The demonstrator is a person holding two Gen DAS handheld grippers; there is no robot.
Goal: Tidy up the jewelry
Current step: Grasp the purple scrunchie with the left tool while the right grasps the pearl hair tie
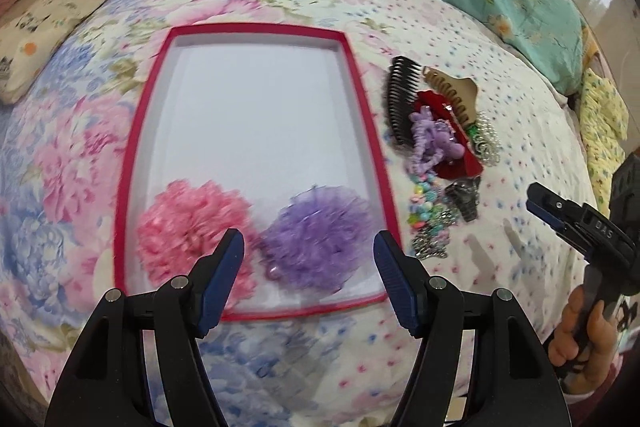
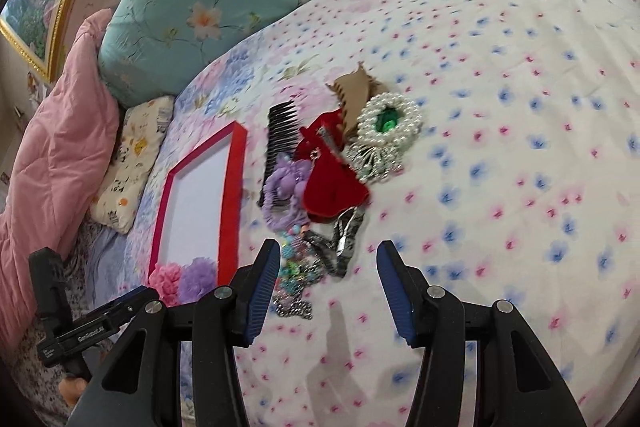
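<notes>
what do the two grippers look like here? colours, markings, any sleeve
Both are alike: black plastic frames with triangular cut-outs and silver pivot pins, each finger tipped with a ribbed blue pad. The left gripper shows white lettering on its side in the right wrist view. The right gripper has embossed "DAS" lettering in the left wrist view. No cables visible. A pink cuff edges the hand holding it.

A tray (image 1: 362, 107) lay on the bedspread (image 1: 500, 67), with two pom-pom scrunchies (image 1: 192, 227) side by side at its near end. Just right of the tray sat a pile of hair accessories (image 1: 440, 147): a comb (image 1: 400, 99) nearest the tray, a claw clip (image 1: 456, 91) behind, chains (image 1: 430, 245) in front. Pillows (image 1: 60, 7) lay behind, to the left.
</notes>
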